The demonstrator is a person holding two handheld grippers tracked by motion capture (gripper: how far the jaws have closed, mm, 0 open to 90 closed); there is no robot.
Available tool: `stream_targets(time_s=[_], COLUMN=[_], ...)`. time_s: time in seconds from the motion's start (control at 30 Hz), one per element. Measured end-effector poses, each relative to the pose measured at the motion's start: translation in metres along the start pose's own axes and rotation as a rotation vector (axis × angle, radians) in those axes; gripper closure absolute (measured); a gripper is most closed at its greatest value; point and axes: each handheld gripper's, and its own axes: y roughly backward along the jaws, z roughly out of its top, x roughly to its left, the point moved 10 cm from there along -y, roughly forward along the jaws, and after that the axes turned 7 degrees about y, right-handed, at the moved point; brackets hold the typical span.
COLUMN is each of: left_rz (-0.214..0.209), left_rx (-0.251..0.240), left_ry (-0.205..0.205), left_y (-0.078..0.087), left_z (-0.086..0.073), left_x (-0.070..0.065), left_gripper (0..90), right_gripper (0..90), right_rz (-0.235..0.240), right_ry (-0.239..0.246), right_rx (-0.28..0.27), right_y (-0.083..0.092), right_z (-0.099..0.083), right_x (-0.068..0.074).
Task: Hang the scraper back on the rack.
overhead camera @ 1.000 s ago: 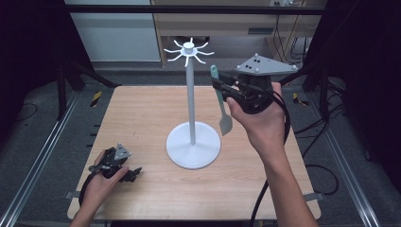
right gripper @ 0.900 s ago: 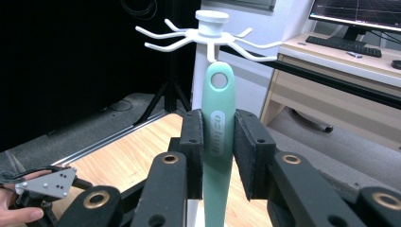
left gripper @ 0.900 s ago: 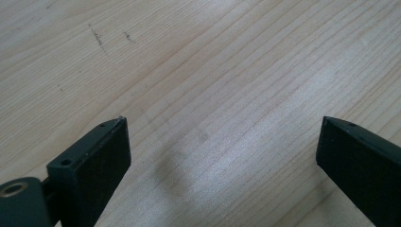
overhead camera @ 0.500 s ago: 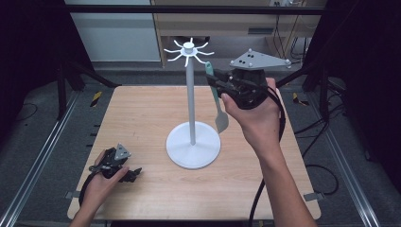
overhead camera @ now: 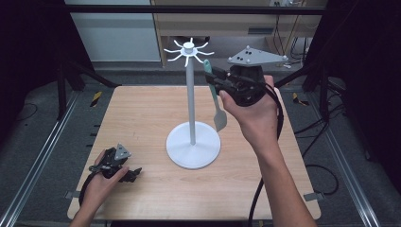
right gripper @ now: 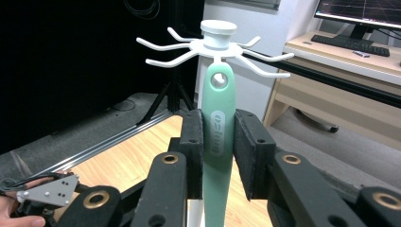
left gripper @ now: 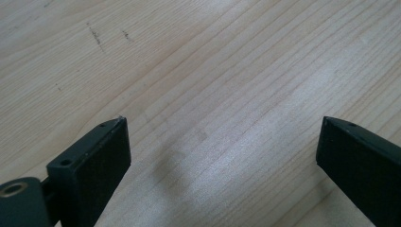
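A white hook stand (overhead camera: 191, 104) rises from its round base (overhead camera: 193, 144) at the table's middle. My right gripper (overhead camera: 214, 78) is raised beside the stand's top, shut on the handle of a mint-green spatula (overhead camera: 220, 118) that hangs blade down. In the right gripper view the spatula handle (right gripper: 217, 142) is clamped between the pads, and its hanging hole (right gripper: 218, 80) sits just under the stand's hook ring (right gripper: 215, 45). My left gripper (overhead camera: 134, 172) rests on the table at the front left. Its jaws stand wide apart over bare wood, with the left gripper (left gripper: 222, 142) holding nothing.
The wooden table (overhead camera: 142, 109) has metal rails along both sides. A desk with a keyboard (right gripper: 350, 45) stands beyond the table. The other hand and its gripper (right gripper: 45, 191) lie low at the left of the right gripper view.
My right hand has lifted the spatula slightly and brought its handle top closer to the hook ring. The left hand has stayed still.
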Motion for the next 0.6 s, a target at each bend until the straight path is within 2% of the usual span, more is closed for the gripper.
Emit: stream_targets(time_s=[0.6], left_rz=[-0.001], left_rx=[0.0], left_ry=[0.0], left_y=[0.0002], left_z=[0.0001], left_x=[0.0], left_gripper=[3.6], right_gripper=[74.2], right_rz=[0.009], right_ry=[-0.007], right_rx=[0.018], right_y=[-0.0081], right_z=[-0.0011], right_x=[-0.0018])
